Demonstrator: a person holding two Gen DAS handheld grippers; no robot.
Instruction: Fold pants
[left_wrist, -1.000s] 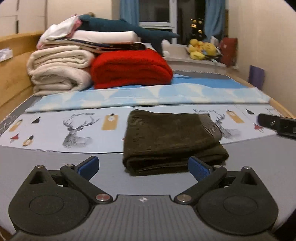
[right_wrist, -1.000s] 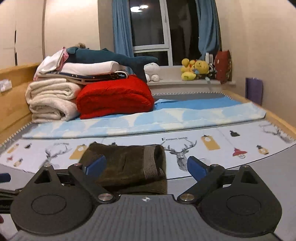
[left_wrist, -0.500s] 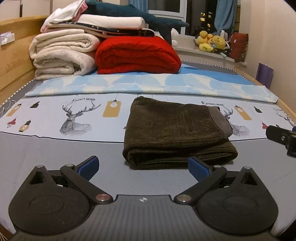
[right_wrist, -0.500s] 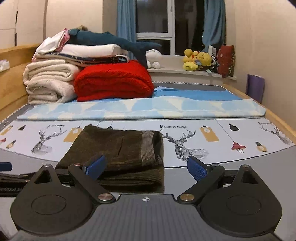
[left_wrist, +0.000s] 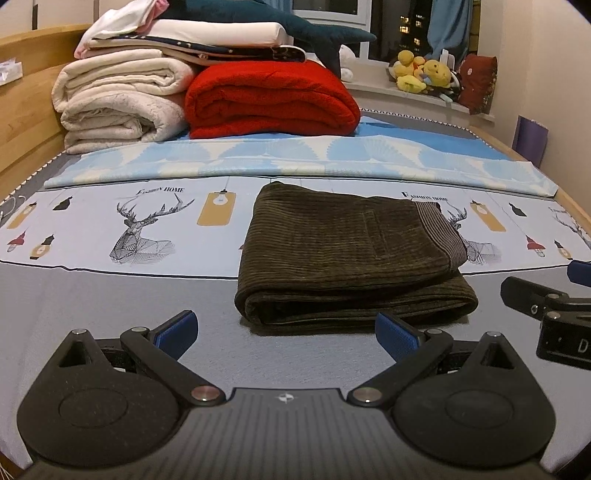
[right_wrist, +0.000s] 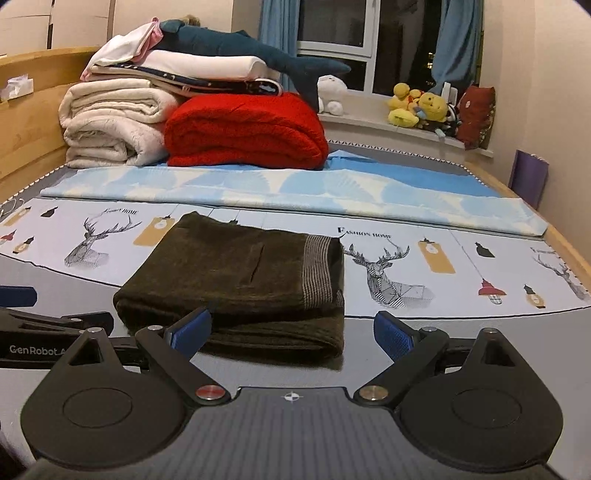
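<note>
Dark brown corduroy pants (left_wrist: 347, 251) lie folded into a compact rectangle on the bed, with the striped waistband at the right end. They also show in the right wrist view (right_wrist: 243, 280). My left gripper (left_wrist: 284, 334) is open and empty, just in front of the fold's near edge. My right gripper (right_wrist: 291, 334) is open and empty, in front of the pants' right end. Its left fingertip (right_wrist: 190, 328) overlaps the pants' near edge in the view. The right gripper also shows at the right edge of the left wrist view (left_wrist: 546, 306).
A bed sheet with a deer print (left_wrist: 144, 229) covers the bed. Behind lie a light blue cloth (left_wrist: 295, 162), a red blanket (left_wrist: 269, 99), cream blankets (left_wrist: 118, 99) and a plush shark (right_wrist: 258, 51). Soft toys (right_wrist: 421, 107) sit on the windowsill. A wooden bed rail (left_wrist: 576, 206) runs along the right.
Both cameras have risen and tilted down, so the pants show more from above. The right gripper has come further into the left wrist view. The pants have not moved.
</note>
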